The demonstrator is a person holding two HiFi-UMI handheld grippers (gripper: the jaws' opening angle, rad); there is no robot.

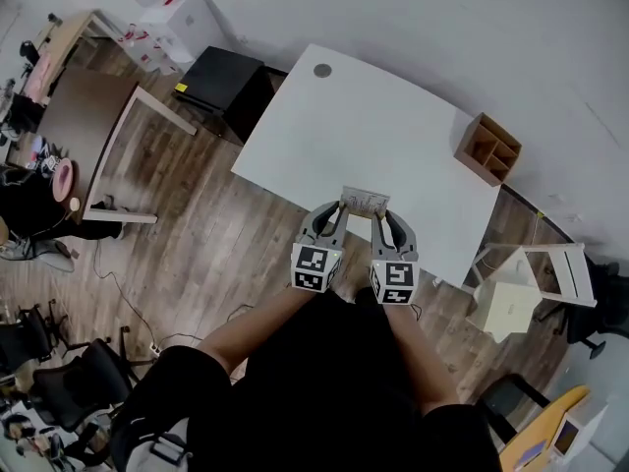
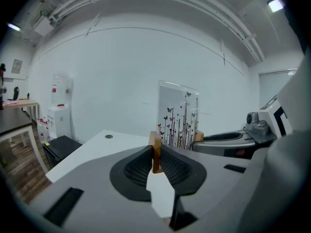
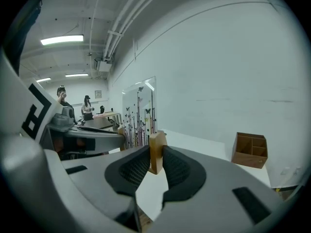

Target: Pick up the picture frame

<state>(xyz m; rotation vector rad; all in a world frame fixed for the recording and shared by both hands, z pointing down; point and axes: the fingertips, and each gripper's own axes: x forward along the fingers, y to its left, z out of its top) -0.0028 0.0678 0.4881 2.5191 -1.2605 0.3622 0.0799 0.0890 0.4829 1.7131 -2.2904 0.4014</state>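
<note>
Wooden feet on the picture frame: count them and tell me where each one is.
2. One wooden foot is clamped in the left gripper, the other in the right gripper, at the two lower corners of the picture frame. None looks hidden.

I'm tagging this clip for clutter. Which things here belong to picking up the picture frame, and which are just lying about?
Part of the job:
- picture frame, held between both tongs
- left tongs, shut on its left end
- right tongs, shut on its right end

Just lying about:
- white table
- wooden organiser on the table
- black cabinet beside the table
</note>
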